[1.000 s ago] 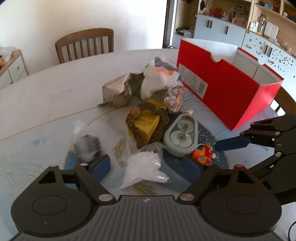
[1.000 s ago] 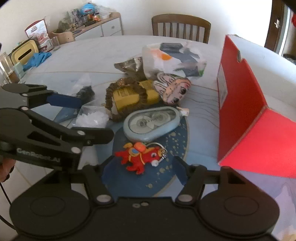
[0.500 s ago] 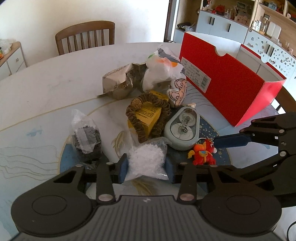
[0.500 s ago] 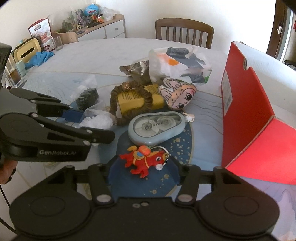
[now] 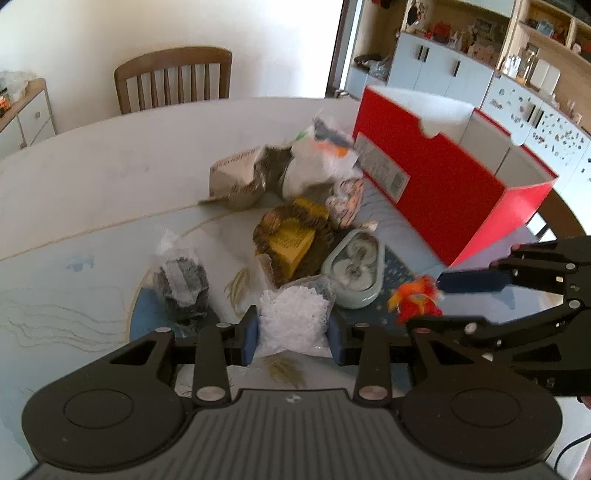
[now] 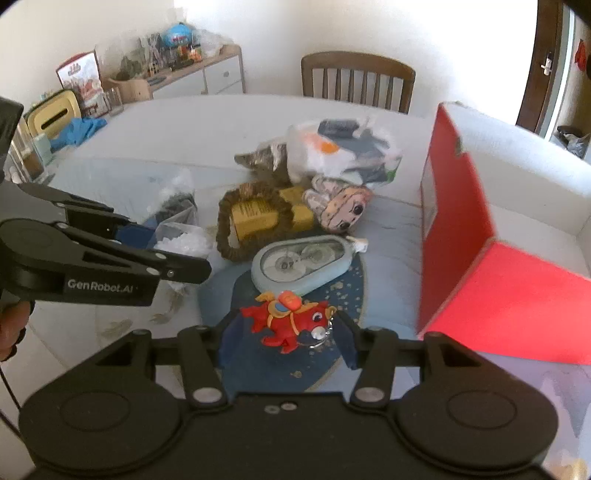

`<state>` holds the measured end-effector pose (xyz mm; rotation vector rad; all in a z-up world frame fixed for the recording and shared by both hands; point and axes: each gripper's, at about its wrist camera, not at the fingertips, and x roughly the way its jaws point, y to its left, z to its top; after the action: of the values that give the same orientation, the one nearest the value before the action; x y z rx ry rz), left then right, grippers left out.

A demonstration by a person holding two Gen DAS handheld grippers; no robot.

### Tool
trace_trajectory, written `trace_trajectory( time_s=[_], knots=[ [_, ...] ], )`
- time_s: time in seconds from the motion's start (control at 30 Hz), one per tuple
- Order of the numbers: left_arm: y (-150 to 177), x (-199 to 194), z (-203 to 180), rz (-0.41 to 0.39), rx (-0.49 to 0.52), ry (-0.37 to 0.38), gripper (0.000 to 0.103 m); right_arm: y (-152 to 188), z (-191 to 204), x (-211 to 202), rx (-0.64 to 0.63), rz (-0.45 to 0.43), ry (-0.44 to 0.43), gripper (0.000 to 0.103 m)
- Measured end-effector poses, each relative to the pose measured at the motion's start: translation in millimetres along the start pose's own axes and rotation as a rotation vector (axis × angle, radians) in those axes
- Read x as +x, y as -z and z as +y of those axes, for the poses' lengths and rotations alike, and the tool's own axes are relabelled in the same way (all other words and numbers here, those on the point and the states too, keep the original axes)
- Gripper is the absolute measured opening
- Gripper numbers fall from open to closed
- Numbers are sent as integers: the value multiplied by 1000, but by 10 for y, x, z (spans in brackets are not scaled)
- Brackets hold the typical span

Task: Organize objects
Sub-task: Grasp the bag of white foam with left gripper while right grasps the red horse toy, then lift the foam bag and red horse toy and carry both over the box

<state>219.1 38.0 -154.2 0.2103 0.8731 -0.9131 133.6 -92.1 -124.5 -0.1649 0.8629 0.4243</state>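
So the left gripper (image 5: 291,338) is squeezed onto a bag of white pellets (image 5: 293,314), just in front of the pale blue tape dispenser (image 5: 352,267). The right gripper (image 6: 286,341) pinches a red horse keychain (image 6: 291,319) just on the near side of that dispenser, with the red box (image 6: 476,236) off to its right.

Both views are brightly lit by daylight; the rear wall (image 6: 280,33) and the doorway (image 5: 334,44) are overexposed to white. Motion blur softens the red box (image 5: 447,184) and the red horse keychain (image 5: 415,301) in the left view. Fisheye distortion curves the worktop (image 5: 92,177) edge, and the frame corners vignette to black.
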Motion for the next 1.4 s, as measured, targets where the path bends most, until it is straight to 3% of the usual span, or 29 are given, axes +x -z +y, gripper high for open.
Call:
trace_trajectory(
  time_s=[0.07, 0.27, 0.33, 0.47, 0.63, 0.97, 1.2, 1.4],
  knots=[
    [-39, -58, -47, -5, 10, 4, 37, -20, -39, -104, 11, -8, 1, 34],
    [-107, -157, -131, -24, 20, 24, 37, 13, -137, -200, -10, -2, 20, 35],
    [-101, -162, -137, -21, 12, 25, 37, 39, -152, -175, 2, 9, 4, 40],
    [-70, -149, -149, -8, 11, 22, 37, 99, -137, -105, 19, 4, 5, 62],
    [-8, -133, -126, 8, -4, 15, 37, 147, -16, 61, -2, 31, -7, 62],
    [74, -130, -51, 26, -29, 4, 37, 188, 123, 212, -41, 56, 39, 54],
    [87, -107, -36, 34, -36, 3, 37, 207, 133, 185, -53, 49, 47, 40],
    [60, -108, -90, 36, -28, 13, 37, 195, 122, 113, -46, 35, 55, 39]
  ],
)
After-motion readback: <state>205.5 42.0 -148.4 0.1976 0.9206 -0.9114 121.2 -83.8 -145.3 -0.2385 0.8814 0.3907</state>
